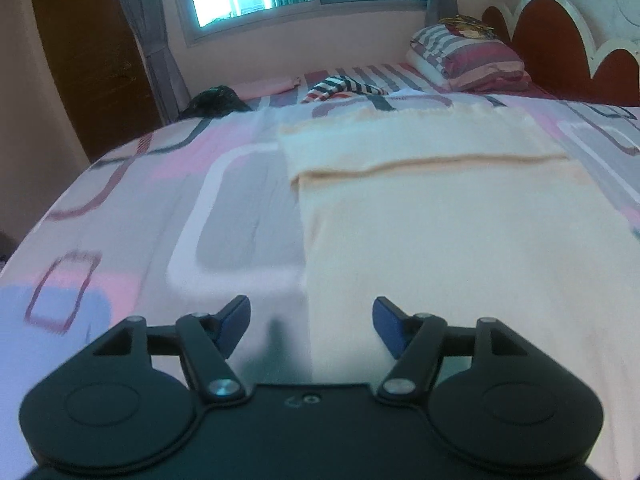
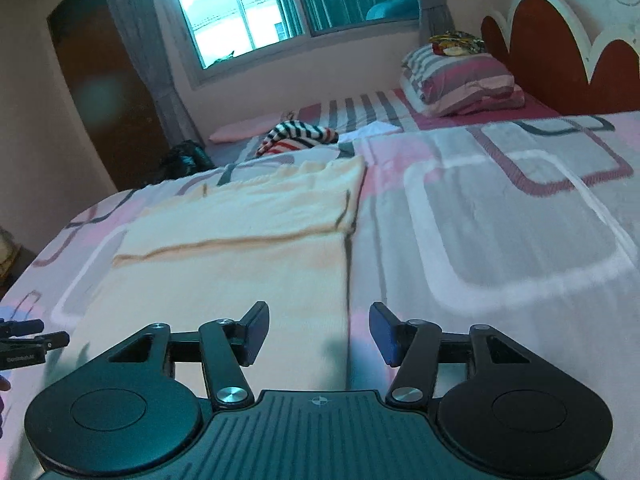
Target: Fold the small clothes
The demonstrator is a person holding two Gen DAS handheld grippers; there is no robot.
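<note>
Hovering with both jaws spread wide, the left gripper (image 1: 311, 330) and right gripper (image 2: 319, 334) each straddle a near corner of the cream cloth (image 1: 452, 220), which runs lengthwise away from them.

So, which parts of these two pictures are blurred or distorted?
Left wrist view: the bedspread is smeared near the open left gripper, and the fisheye bends the bed's edge. Right wrist view: the cream cloth is soft in front of the open right gripper, and the window glares.
</note>
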